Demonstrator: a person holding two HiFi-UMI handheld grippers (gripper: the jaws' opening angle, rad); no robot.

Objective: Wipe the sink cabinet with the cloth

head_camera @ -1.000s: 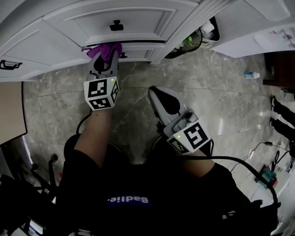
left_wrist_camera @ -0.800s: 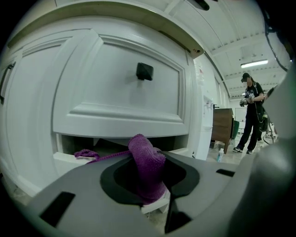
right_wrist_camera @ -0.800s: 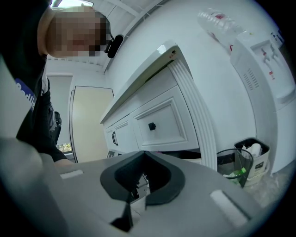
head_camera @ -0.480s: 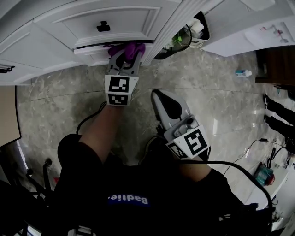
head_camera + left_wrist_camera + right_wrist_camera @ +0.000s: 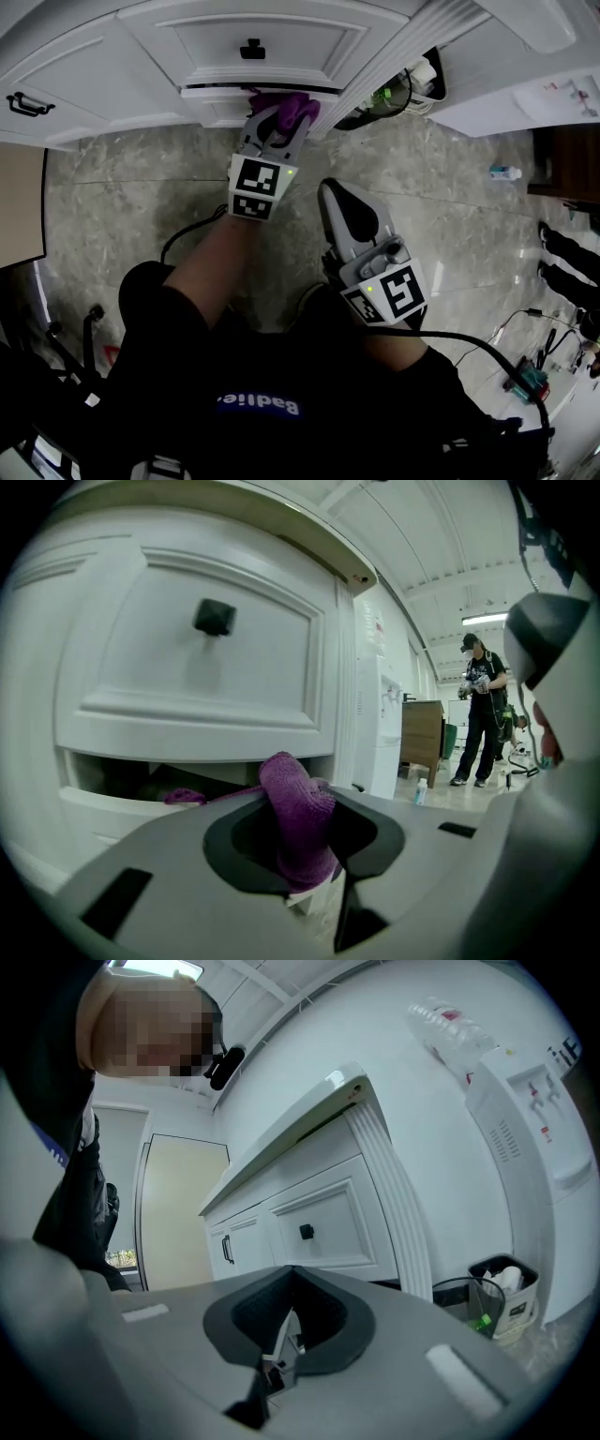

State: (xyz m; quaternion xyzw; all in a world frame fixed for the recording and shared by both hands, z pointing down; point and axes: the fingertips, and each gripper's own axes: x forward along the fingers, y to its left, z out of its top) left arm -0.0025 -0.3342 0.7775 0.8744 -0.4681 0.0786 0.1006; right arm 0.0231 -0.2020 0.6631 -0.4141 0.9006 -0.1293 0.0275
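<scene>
1. Purple cloth (image 5: pixel 286 105) is bunched up in the left gripper (image 5: pixel 275 120), jaws clamped on it, a fat fold poking up betw. them in the left gripper view
2. Cloth sits right at the bottom edge of the white sink cabinet (image 5: pixel 141 56), up against the rail below the panelled door w/ the black knob (image 5: pixel 251 49)
3. A thin tail of the cloth trails off to the left toward the dark gap under that door, per the left gripper view
4. Left gripper's marker cube faces up at the head cam, forearm stretched out fwd toward the cabinet
5. Right gripper (image 5: pixel 339 195) hangs back over the grey marble floor (image 5: pixel 450 206), well apart from the cabinet and just beside the left forearm
6. Its jaws are closed together, nothing betw. them in the right gripper view, which looks up along the cabinet front
7. Black bar handle (image 5: pixel 23 101) shows on the next door over to the left
8. Small bin (image 5: pixel 405 82) w/ white and green bits in it stands at the cabinet's right corner
9. Little bottle (image 5: pixel 504 172) lies on the floor farther right
10. Left gripper view also catches a person (image 5: pixel 483 714) in dark clothes and a cap standing well off in the bkgd, near a brown wooden unit (image 5: pixel 422 738)
</scene>
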